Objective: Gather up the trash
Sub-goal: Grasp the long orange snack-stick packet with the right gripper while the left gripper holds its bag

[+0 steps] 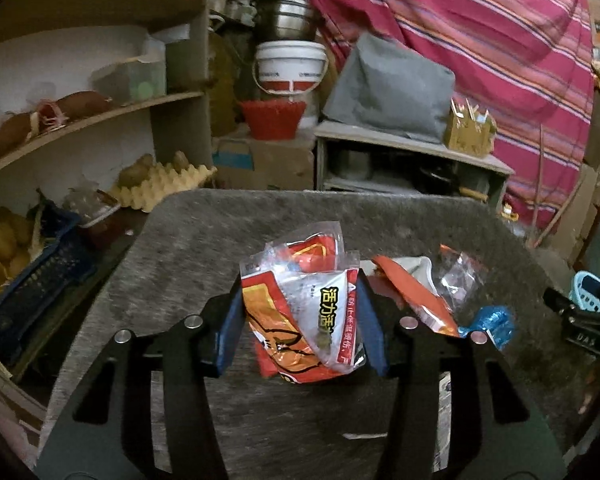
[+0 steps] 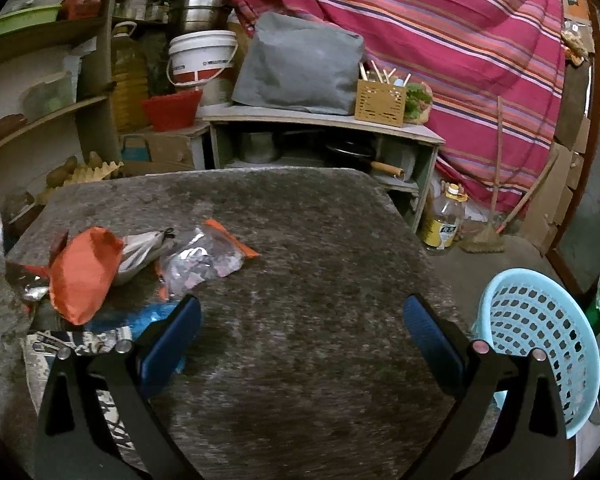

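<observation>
Left hand-held gripper (image 1: 300,312): blue pads pressed on both sides of a crumpled orange-and-clear snack wrapper (image 1: 304,312), which hangs clear of the grey counter (image 1: 188,248). Just right of and beyond this gripper, more trash lies on the counter: an orange packet (image 1: 416,296), a clear crinkled bag (image 1: 458,276) and a blue wrapper (image 1: 492,322).

Right hand-held gripper (image 2: 302,328): jaws wide, nothing between them, bare counter below. The same litter sits to its left: orange packet (image 2: 82,274), clear bag with orange edges (image 2: 202,262), blue wrapper (image 2: 148,318) touching the left finger, printed paper (image 2: 80,342) under it. A light-blue perforated basket (image 2: 540,340) stands just right of the right finger, off the counter edge.
</observation>
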A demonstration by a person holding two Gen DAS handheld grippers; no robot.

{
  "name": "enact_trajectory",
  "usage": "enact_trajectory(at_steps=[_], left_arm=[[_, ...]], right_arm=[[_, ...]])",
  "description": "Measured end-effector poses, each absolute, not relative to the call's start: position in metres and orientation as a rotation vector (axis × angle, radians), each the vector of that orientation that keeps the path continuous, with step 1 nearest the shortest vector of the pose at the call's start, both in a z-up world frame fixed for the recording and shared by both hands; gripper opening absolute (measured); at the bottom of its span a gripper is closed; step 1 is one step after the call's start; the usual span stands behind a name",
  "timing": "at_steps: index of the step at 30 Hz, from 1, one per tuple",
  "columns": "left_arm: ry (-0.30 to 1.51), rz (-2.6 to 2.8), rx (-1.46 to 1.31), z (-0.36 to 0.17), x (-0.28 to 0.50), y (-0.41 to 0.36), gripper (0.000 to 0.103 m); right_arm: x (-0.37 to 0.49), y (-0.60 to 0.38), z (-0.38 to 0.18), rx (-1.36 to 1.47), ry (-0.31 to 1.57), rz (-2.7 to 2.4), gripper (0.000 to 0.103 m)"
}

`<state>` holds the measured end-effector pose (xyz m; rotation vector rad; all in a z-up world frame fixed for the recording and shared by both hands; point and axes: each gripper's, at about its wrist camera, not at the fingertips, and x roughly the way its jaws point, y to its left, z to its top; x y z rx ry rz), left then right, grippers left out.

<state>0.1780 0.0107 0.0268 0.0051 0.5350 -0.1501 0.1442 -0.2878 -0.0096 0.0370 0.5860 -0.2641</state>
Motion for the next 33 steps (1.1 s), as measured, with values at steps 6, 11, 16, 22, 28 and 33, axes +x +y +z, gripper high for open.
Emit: enact_trajectory(at_steps=[6,11,16,22,28,33], left_arm=[[0.553,-0.062,0.011,0.023,0.182,0.048,0.05],[0.609,-0.011,0.028,0.002,0.191,0.073,0.05],[0.653,-0.008,-0.008,-0.015,0.194,0.099,0.05],[0.637,0.004,-0.027,-0.015,0.189,0.117,0.05],[0.64,0.003,-0.039,-0.016,0.188,0.125,0.05],[0.642,0.007,-0.04,-0.017,0.188,0.128,0.05]], right_arm=[[0.146,-0.26,-0.005,-0.007,0.581,-0.228,0.099],[0.153,-0.229,-0.002,-0.042,0.577,-0.193,0.099],[0.161,-0.194,0.001,-0.069,0.571,-0.149,0.099],[0.175,-0.152,-0.004,-0.125,0.59,-0.099,0.099],[0.187,-0.129,-0.016,-0.167,0.628,-0.079,0.098],[0.202,-0.124,-0.022,-0.188,0.642,-0.099,0.094]])
